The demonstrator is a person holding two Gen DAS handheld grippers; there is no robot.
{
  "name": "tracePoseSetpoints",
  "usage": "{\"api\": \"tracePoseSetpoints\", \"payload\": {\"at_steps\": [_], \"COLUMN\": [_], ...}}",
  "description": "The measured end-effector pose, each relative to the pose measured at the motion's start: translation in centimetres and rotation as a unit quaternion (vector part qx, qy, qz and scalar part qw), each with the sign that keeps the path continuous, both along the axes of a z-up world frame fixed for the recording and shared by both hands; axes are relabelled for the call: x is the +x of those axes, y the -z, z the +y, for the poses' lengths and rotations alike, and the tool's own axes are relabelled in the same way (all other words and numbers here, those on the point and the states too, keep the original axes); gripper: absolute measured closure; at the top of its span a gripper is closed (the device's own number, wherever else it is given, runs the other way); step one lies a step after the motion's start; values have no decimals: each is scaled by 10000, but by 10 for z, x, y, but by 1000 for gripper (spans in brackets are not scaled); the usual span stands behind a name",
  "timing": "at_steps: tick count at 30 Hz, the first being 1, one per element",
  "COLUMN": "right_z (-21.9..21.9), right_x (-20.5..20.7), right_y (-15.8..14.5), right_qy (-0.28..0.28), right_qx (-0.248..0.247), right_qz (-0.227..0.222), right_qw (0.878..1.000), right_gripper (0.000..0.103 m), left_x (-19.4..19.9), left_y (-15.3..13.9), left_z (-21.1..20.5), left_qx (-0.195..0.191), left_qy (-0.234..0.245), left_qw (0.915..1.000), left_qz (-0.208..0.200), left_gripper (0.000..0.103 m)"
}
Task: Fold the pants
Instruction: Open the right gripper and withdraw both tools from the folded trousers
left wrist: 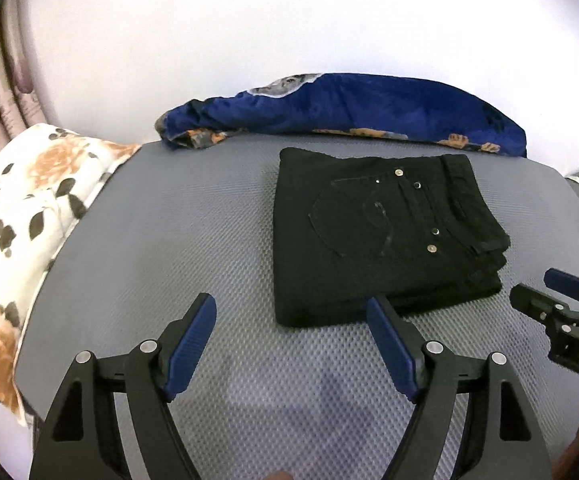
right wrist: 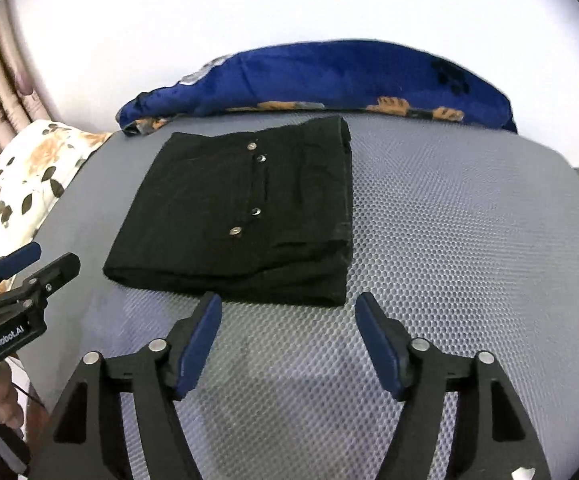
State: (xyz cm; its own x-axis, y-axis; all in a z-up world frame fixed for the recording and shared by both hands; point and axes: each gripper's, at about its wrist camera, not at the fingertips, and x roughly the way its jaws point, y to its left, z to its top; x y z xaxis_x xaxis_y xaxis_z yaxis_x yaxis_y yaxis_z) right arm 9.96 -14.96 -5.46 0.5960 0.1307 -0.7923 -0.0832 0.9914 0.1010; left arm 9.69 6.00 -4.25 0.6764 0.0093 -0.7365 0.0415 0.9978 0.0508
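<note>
The black pants (left wrist: pixel 381 232) lie folded into a compact rectangle on the grey mesh mat (left wrist: pixel 169 220), back pocket and metal rivets facing up. They also show in the right wrist view (right wrist: pixel 245 212). My left gripper (left wrist: pixel 291 310) is open and empty, held just in front of the fold's near edge. My right gripper (right wrist: pixel 289 304) is open and empty, also just in front of the near edge. Each gripper appears in the other's view: the right one (left wrist: pixel 545 288) at the right edge, the left one (right wrist: pixel 45 258) at the left edge.
A rolled blue blanket with orange print (left wrist: pixel 349 112) lies along the mat's far edge, right behind the pants. A white floral pillow (left wrist: pixel 29 216) lies at the left. A white wall stands behind. The grey mat (right wrist: pixel 469 240) stretches to the right of the pants.
</note>
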Motion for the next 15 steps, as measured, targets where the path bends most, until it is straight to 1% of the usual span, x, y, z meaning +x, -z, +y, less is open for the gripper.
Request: {"api": "tracePoseSetpoints", "payload": {"at_steps": [3, 9, 15], "right_z": [10, 23, 26], "right_x": [-10, -24, -30], "right_y": [-7, -15, -16], "right_qy": [8, -67, -106], "right_qx": [-64, -193, -177], "right_qz": [-129, -322, -316], "right_qw": [9999, 9993, 9993], "right_gripper": [27, 20, 20], "left_x": [-15, -32, -37], "left_y": [-4, -6, -6], "left_z": [0, 1, 2], "left_qx": [-14, -36, -41], "left_qy": [-50, -141, -169], "left_qw": [10000, 9998, 9997], "left_qz": [-76, -129, -146], "left_gripper": [25, 25, 25]}}
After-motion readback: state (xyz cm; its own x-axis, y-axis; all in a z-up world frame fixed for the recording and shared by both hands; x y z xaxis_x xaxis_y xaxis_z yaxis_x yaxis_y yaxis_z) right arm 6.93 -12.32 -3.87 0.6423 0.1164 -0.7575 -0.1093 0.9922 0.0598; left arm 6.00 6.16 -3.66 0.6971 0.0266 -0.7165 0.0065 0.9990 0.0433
